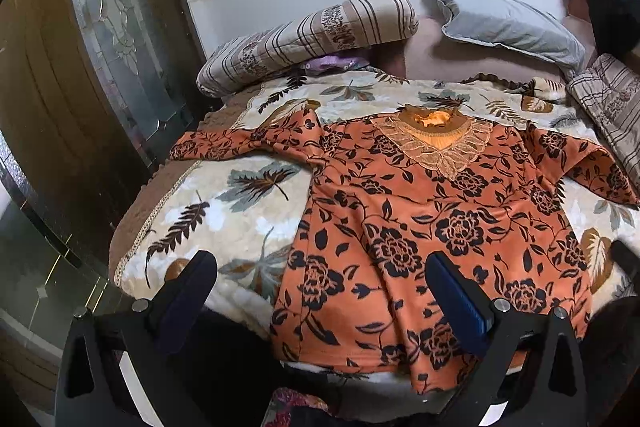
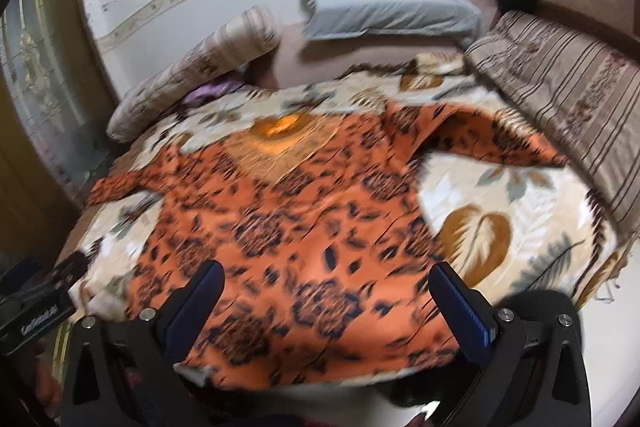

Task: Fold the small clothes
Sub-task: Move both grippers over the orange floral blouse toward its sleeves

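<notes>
Blouse [image 1: 420, 227] is spread flat, sleeves out, over the bed [image 1: 240, 199] with its hem at the near edge, likely readied for folding; left gripper [image 1: 320, 291] and right gripper [image 2: 326, 297] are held wide open, empty, above the hem.

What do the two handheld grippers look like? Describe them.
Both match. The left gripper and right gripper each have a black angular frame with triangular cut-outs and silver round bolts. The jaws carry dark blue pads, ribbed on the inner face. No cables or sleeves show.
</notes>
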Demonstrator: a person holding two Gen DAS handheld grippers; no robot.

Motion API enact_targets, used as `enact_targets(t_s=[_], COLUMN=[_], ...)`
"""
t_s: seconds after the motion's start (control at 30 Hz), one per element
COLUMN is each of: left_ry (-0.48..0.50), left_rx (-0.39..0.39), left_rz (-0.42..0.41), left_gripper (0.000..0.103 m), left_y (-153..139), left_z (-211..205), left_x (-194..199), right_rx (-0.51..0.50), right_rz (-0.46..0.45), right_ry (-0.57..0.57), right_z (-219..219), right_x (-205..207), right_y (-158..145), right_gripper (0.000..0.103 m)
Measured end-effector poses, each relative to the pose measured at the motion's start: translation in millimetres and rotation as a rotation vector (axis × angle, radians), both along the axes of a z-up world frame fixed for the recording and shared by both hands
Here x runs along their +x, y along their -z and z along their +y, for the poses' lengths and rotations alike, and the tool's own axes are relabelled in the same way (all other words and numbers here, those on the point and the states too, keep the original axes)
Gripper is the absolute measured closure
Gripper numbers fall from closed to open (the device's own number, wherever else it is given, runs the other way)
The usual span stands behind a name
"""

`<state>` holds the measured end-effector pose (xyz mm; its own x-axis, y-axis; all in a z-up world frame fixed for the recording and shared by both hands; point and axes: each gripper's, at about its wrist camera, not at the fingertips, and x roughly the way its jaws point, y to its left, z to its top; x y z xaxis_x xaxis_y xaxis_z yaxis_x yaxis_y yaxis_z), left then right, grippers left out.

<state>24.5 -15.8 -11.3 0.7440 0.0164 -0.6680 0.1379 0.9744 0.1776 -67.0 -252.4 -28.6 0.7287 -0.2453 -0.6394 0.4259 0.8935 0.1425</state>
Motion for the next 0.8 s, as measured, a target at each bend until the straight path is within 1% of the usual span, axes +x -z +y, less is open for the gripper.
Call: enact_targets(t_s=[0.03,0.2,0.37,0.43,0.57,0.6,0.73,0.8], left_ry=[0.000,0.009,0.017,0.023,0.036,0.040,0.060,0.070], left_rx=[0.020,0.042,0.064,0.065,0.073,0.067,0.071,0.078], left_rz=[-0.004,-0.037,-0.059,-0.053,-0.050,-0.062,-0.057,-0.045], left_gripper=[0.000,0.000,0.000,0.000,0.000,0.000,0.000,0.000], left_y=[-1,-5,-9,-8,-6,-8,-6,-4], left_z=[-2,-18,-37,-46,-64,-71,-91,-99], left_x=[4,22,41,49,63,66,77,81], right_rx=[-0.012,-0.049,-0.058,-0.034,0.059,0.068,0.085,0.115], right_rz=[-0.009,-0.046,-0.055,-0.053,-0.059,-0.060,-0.061,-0.068], right_ry=[0.015,0.091,0.138,0.157,0.207,0.217,0.236,0.234], right_z=[-8,-49,-84,-100,-141,-149,-175,-181], right_x=[4,26,54,65,83,87,99,101], right_y=[-3,-16,-14,-8,9,12,23,27], right_gripper=[0.000,0.000,0.000,0.000,0.000,0.000,0.000,0.000])
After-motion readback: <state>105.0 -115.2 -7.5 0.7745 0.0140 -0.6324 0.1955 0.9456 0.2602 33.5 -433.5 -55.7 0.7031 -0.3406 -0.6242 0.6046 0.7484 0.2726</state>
